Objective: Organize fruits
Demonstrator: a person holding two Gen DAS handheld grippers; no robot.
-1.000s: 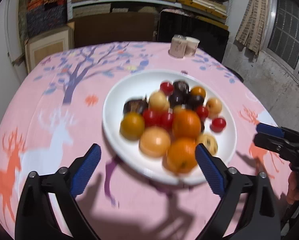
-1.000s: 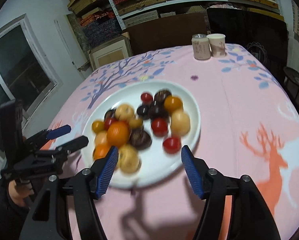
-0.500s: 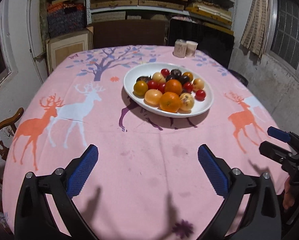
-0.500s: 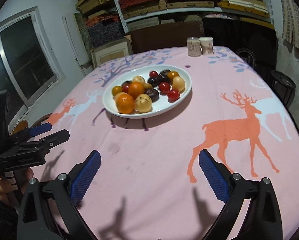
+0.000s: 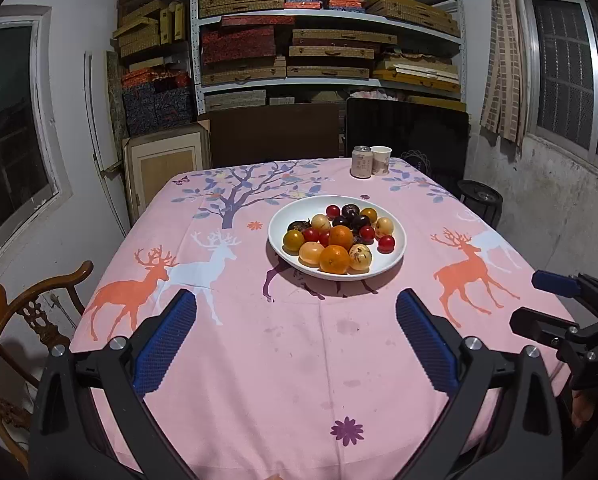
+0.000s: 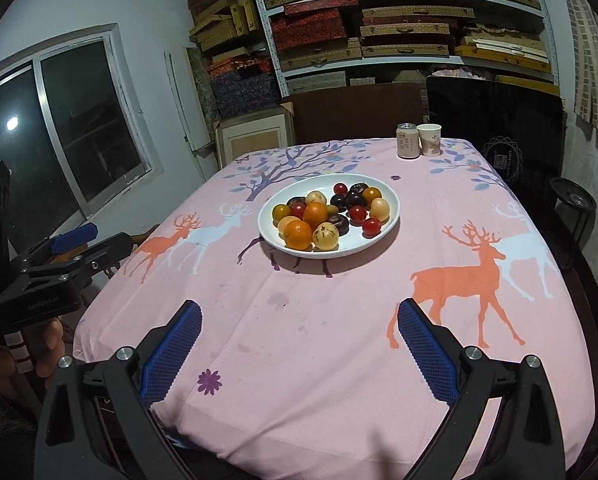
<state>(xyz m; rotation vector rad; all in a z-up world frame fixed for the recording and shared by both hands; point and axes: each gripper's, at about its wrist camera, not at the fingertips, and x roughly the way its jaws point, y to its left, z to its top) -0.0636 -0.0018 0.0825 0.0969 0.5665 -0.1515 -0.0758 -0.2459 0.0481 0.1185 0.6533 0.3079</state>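
A white plate (image 5: 395,258) stands mid-table, also in the right wrist view (image 6: 391,216). It holds several fruits: oranges (image 5: 334,259), red cherry tomatoes (image 5: 386,243), dark plums (image 5: 351,212) and pale yellow fruits (image 5: 311,253). My left gripper (image 5: 297,340) is open and empty, well back from the plate near the table's front edge; it also shows in the right wrist view (image 6: 93,244). My right gripper (image 6: 299,344) is open and empty, also far back; it shows at the right in the left wrist view (image 5: 539,300).
A pink deer-print tablecloth (image 5: 259,340) covers the table. A can (image 5: 361,162) and a paper cup (image 5: 380,160) stand at the far edge. A wooden chair (image 5: 15,320) is at the left. Shelves of boxes (image 5: 327,40) fill the back wall.
Both grippers have pulled back and up from close over the plate to the table's near edge. Both stay open and empty. The fruit has not moved.
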